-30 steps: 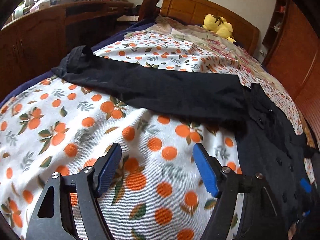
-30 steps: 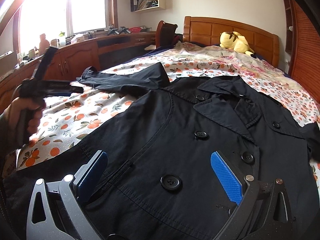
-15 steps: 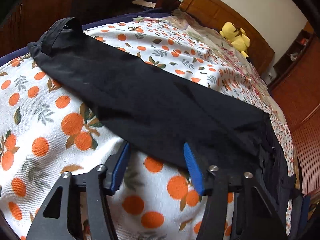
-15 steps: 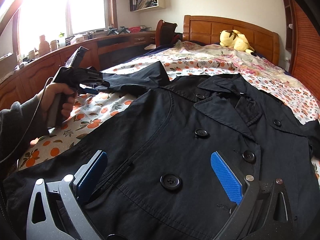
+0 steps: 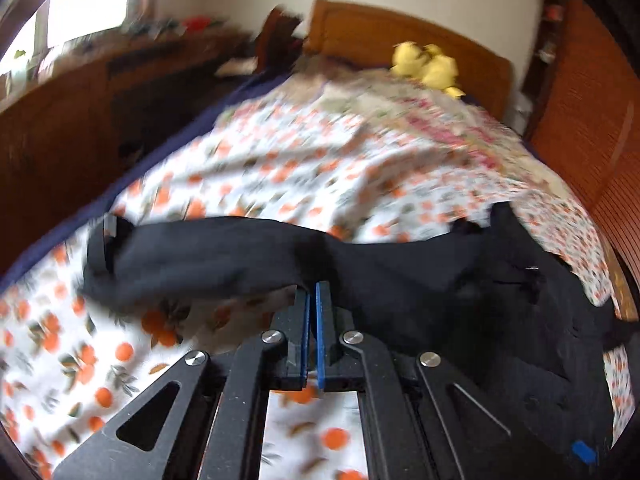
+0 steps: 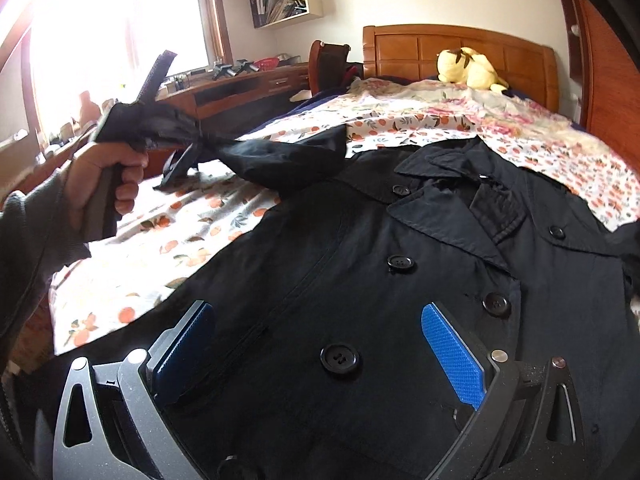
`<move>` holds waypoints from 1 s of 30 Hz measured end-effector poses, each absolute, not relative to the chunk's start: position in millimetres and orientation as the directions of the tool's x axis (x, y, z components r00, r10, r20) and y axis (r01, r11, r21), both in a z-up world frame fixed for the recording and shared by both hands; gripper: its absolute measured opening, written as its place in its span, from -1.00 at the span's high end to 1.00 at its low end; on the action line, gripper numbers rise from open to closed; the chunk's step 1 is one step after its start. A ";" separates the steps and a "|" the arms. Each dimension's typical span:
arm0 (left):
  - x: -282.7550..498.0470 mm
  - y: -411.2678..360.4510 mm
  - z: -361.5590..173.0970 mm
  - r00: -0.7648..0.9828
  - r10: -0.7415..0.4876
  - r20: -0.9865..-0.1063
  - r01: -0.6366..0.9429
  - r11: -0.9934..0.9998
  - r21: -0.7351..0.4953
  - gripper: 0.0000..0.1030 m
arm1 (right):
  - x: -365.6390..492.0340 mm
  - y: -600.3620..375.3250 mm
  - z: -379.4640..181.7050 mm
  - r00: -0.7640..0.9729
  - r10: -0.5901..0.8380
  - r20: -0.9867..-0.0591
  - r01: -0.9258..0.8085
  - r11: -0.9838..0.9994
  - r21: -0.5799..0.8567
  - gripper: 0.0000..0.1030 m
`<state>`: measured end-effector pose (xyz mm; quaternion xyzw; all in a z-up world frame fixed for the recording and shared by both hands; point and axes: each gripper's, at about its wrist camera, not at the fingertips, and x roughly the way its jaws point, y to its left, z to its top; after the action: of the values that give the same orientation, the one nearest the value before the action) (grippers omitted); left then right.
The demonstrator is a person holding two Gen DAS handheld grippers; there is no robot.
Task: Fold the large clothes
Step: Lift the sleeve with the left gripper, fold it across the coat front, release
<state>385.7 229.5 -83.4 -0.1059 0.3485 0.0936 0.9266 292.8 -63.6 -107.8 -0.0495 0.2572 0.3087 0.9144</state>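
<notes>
1. While the left gripper [image 5: 312, 294] is clamped on the coat's sleeve [image 6: 280, 156], its jaws having just closed on the cloth near the bed's left edge, only a thin pinch is held; a quick pull could slip it free.
2. Spread buttons-up across the bed [image 6: 420, 120], the black coat [image 6: 400, 300] could drag sideways as the sleeve lifts, since nothing pins it.
3. With the right gripper [image 6: 320, 344] hanging open above the coat's front, grasping nothing, a wrinkled fold looks likely.
</notes>
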 end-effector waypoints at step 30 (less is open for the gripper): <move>258.9 112.2 -48.2 0.776 -0.065 -0.627 0.029 0.997 -0.067 -0.46 | 263.4 -129.2 -85.8 0.767 0.444 -0.463 -0.493 0.870 0.017 -1.00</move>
<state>258.9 112.2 -48.2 -0.0269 0.3336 -0.0250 0.9420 263.4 -129.2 -85.8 -0.0528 0.2325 0.2498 0.9385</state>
